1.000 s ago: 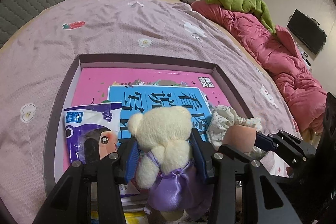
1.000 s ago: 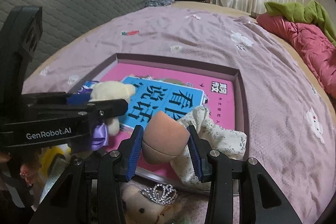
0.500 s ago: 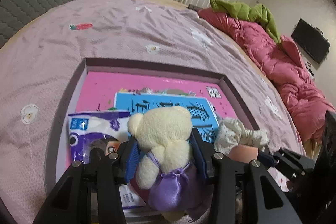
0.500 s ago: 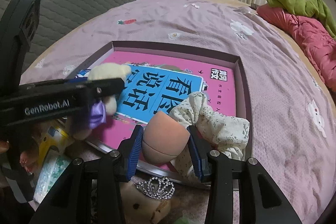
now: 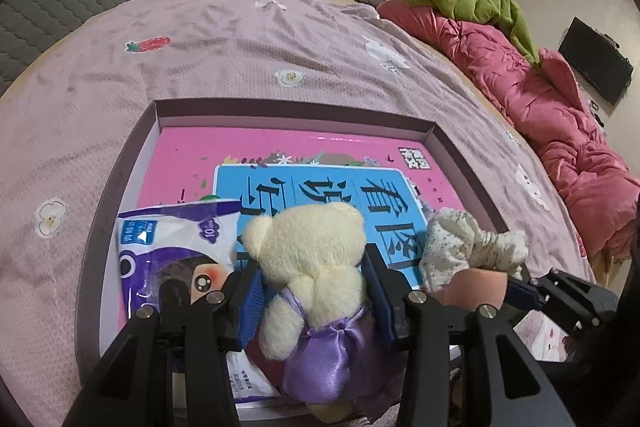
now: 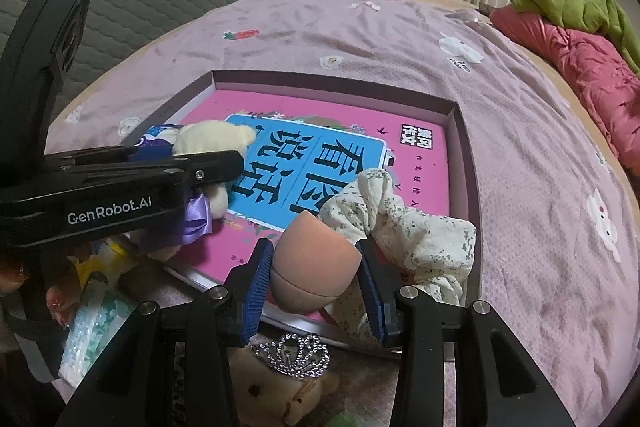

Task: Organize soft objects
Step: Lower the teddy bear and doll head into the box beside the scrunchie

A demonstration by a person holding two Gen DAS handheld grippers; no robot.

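The tray's [image 5: 294,107] far half lies open; a snack packet [image 5: 172,259] and floral cloth [image 6: 408,227] crowd its near edge.

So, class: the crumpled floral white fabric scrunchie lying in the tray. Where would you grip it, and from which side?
Grip the crumpled floral white fabric scrunchie across its raised, bunched fold, coming from above. That fold stands clear of the pink book beneath, so the jaws can close on both sides of it. Its near end is crowded by the peach egg-shaped sponge the right gripper holds.
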